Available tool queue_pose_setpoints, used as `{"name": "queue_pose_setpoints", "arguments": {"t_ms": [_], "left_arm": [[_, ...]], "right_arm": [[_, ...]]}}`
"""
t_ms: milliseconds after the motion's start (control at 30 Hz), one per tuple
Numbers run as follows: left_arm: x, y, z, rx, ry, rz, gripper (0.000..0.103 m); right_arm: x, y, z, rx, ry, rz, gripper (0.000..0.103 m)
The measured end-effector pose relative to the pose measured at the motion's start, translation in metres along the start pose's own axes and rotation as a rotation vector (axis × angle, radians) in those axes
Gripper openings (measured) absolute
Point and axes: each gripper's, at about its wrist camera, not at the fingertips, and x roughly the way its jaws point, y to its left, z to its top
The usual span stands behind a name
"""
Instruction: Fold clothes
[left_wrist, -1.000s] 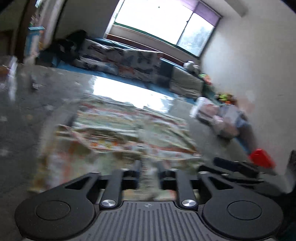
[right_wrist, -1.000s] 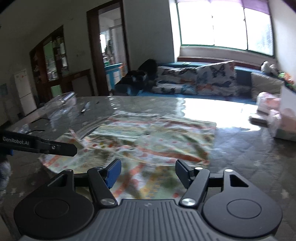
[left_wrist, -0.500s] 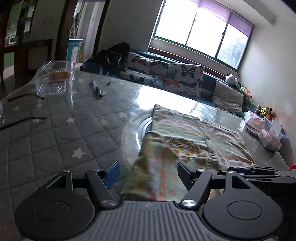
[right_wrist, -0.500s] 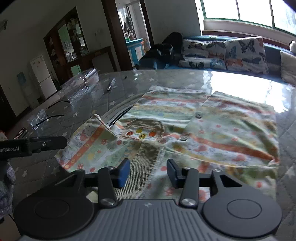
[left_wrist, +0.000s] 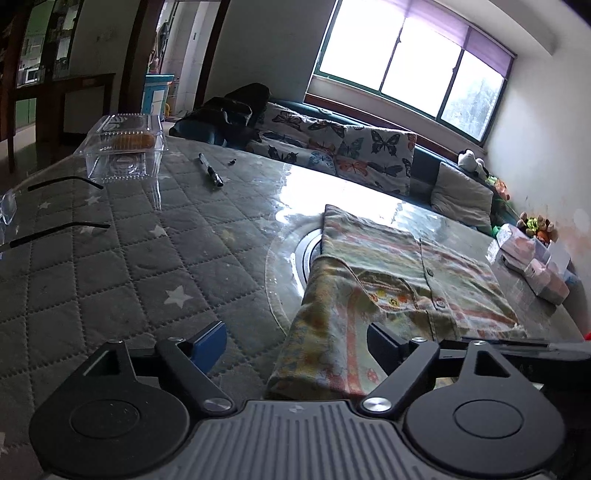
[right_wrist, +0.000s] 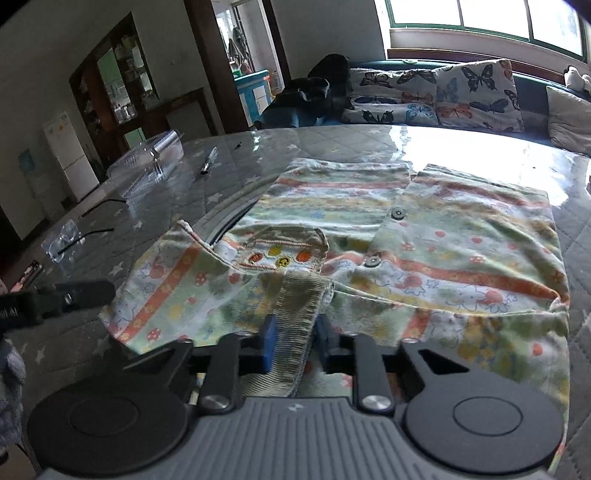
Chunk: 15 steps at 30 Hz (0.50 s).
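The patterned shirt (right_wrist: 424, 258) lies spread on the table (left_wrist: 129, 258), the right gripper (right_wrist: 295, 343) closing its fingers on the ribbed collar band to fold it, the left gripper (left_wrist: 295, 343) opening wide astride the sleeve.

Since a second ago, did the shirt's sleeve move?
Yes. The sleeve now lies folded inward over the shirt, toward its buttons.

Bare quilted desk (left_wrist: 110, 280) is lying open left of the shirt (left_wrist: 388, 288); a clear box (left_wrist: 122, 147), pen (left_wrist: 210, 173) and glasses (left_wrist: 55, 206) are crowding its far-left edge.
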Motion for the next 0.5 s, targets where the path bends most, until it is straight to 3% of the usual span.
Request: {"name": "queue_pose_setpoints", "arguments": {"t_ms": [500], "left_arm": [[0.005,-0.027,-0.024,0.177,0.029,0.0,0.098]], "right_arm": [[-0.067,0.007,0.042,-0.063,-0.174,-0.018,0.008]]}}
